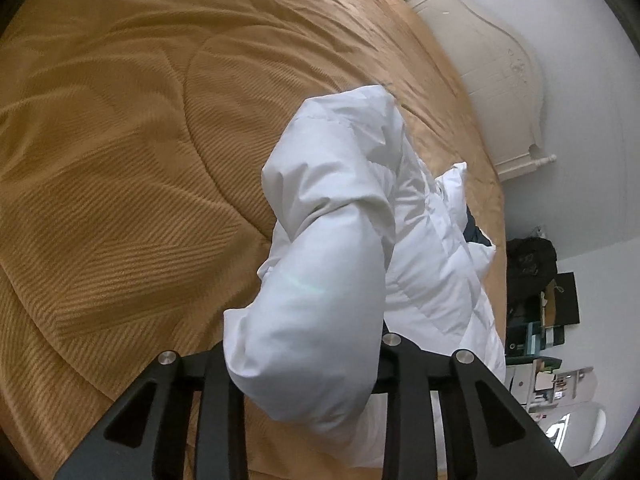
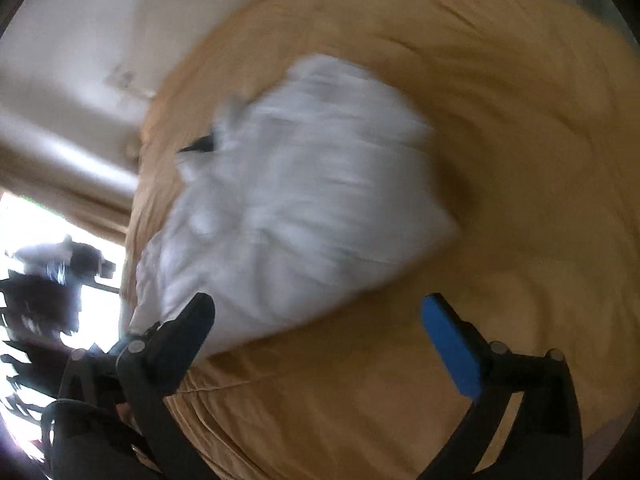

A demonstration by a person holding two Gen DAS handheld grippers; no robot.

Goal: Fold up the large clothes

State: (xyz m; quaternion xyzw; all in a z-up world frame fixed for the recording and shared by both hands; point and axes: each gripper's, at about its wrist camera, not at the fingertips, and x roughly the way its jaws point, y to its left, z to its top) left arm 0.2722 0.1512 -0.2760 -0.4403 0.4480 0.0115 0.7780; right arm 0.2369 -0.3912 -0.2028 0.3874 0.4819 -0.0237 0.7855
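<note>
A white puffy jacket (image 1: 340,240) lies bunched on the tan bedspread (image 1: 120,160). In the left wrist view one padded fold of it fills the space between the black fingers of my left gripper (image 1: 308,364), which is shut on the fabric; the fingertips are hidden under it. The right wrist view is blurred. There the jacket (image 2: 296,200) is a rumpled white heap on the bedspread (image 2: 520,160). My right gripper (image 2: 320,316) stands wide open just short of the jacket's near edge, one dark finger (image 2: 196,328) at left, one blue-padded finger (image 2: 448,344) at right, nothing pinched.
A cream headboard (image 1: 500,80) stands against the wall beyond the bed. Dark bags and shelves with clutter (image 1: 532,272) sit past the bed's right edge. In the right wrist view a bright window (image 2: 36,220) and dark shapes (image 2: 52,280) lie to the left.
</note>
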